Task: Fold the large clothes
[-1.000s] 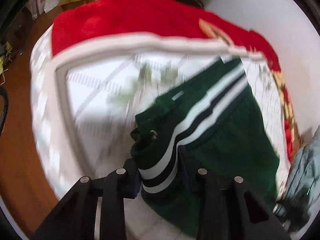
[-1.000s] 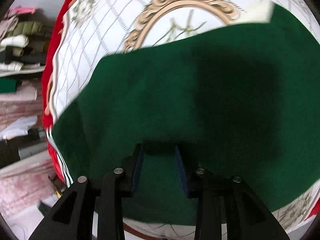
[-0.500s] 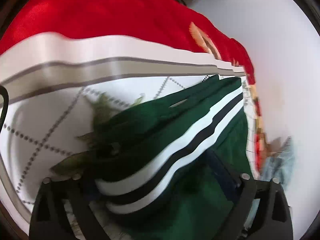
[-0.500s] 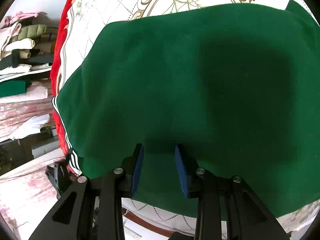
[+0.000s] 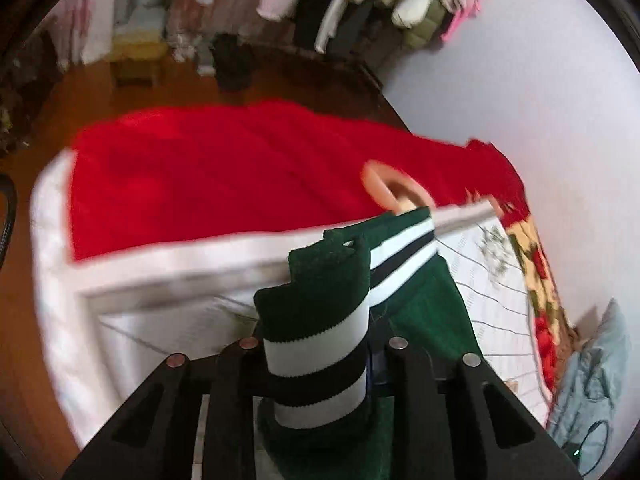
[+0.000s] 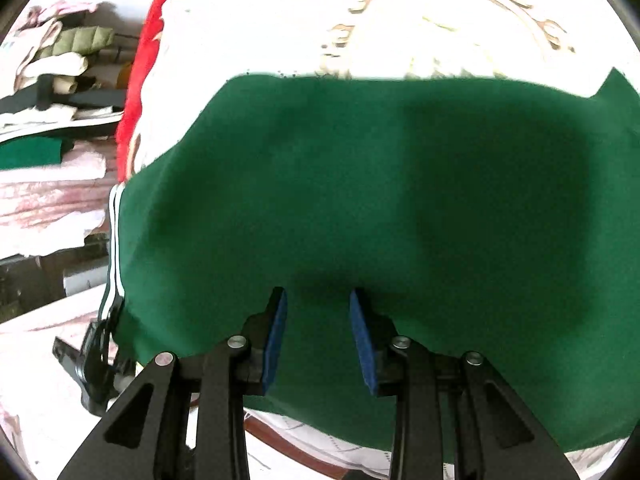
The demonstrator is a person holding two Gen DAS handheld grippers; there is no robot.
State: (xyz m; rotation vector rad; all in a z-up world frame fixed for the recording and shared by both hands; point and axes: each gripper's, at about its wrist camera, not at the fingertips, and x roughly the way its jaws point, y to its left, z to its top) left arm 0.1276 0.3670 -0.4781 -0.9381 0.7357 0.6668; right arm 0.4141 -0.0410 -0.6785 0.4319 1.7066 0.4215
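Red blanket [image 5: 208, 176] shows only beside left gripper [image 5: 320, 364] gripping green garment [image 5: 320, 320].

Green garment [image 5: 424, 312], white-black stripes; red-white bedspread [image 5: 224, 184].

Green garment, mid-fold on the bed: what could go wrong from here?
1. The left gripper holds only the bunched striped end of the green garment, so it may slip out or fold crooked.
2. The right gripper is open with its pads apart over the cloth, so that side is loose and may drag or wrinkle.
3. The garment's near edge overhangs the bed and could slide off.
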